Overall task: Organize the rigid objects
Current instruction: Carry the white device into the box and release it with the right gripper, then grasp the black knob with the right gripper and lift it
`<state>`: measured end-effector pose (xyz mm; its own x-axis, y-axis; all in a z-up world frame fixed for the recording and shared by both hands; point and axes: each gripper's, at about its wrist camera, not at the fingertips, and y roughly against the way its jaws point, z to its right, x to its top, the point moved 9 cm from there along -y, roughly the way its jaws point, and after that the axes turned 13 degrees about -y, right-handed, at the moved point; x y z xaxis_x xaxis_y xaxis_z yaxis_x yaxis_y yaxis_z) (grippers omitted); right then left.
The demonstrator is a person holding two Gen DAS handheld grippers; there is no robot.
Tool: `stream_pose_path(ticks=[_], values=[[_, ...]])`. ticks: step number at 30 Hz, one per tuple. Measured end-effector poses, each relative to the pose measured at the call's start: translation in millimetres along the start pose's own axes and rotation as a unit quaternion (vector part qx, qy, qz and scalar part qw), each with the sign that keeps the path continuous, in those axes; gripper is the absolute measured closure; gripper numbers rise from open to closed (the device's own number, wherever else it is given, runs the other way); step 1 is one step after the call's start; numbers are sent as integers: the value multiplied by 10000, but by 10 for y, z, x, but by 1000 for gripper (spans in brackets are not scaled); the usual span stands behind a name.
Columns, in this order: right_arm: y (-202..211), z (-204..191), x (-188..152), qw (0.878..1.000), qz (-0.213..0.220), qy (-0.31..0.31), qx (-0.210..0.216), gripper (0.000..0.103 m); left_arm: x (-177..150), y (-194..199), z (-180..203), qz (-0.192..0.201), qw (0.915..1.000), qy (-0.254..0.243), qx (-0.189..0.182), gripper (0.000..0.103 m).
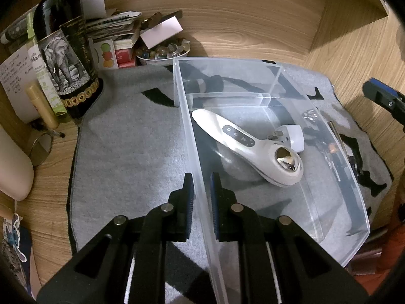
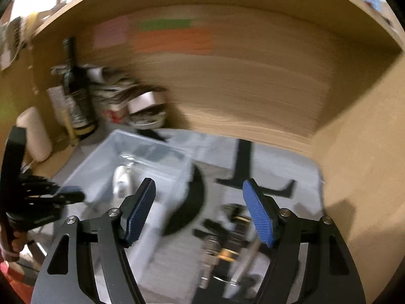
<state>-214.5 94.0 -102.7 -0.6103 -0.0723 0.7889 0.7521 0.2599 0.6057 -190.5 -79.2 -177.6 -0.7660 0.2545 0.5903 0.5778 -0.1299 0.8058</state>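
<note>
A clear plastic bin (image 1: 316,124) stands on a grey cloth (image 1: 131,152). Inside it lie a white handheld device with buttons (image 1: 243,141) and a white plug adapter (image 1: 291,135). My left gripper (image 1: 201,197) is shut on the bin's left wall (image 1: 195,167), one finger on each side. My right gripper (image 2: 200,212) is open and empty, above several small metal and black parts (image 2: 227,238) on the cloth, right of the bin (image 2: 141,157). The right wrist view is blurred. The right gripper shows at the right edge of the left wrist view (image 1: 384,98).
A dark wine bottle (image 1: 65,58), papers, small boxes and a bowl of glass marbles (image 1: 162,50) crowd the back left. A glass ring (image 1: 40,147) and a cream object (image 1: 12,167) lie at the left. Wooden walls close the back and right.
</note>
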Motion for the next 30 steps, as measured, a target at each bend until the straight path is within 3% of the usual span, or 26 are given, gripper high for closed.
stream_pose_path(ticks=[4, 10, 16, 22, 25, 27, 30], values=[[25, 400, -48, 9982, 16, -448, -396, 33, -5, 4, -3, -2, 10000, 20, 3, 90], [-51, 824, -378, 9916, -362, -956, -798, 33, -9, 5, -6, -12, 10000, 6, -3, 90], [-69, 1065, -731, 9826, -798, -1373, -964, 33, -14, 6, -14, -10, 10000, 15, 20, 90], [-84, 1002, -1036, 9779, -1192, -1533, -778, 34, -17, -1, -21, -13, 10000, 0, 21, 90], [-106, 966, -1159, 9761, -1359, -1528, -733, 43, -14, -2, -19, -12, 10000, 1, 26, 90], [-137, 965, -1238, 9732, -1511, -1588, -696, 59, -20, -1, -22, -11, 10000, -4, 27, 90], [-163, 969, -1322, 9712, -1599, -1628, -683, 70, -21, -2, -16, -13, 10000, 4, 24, 90]])
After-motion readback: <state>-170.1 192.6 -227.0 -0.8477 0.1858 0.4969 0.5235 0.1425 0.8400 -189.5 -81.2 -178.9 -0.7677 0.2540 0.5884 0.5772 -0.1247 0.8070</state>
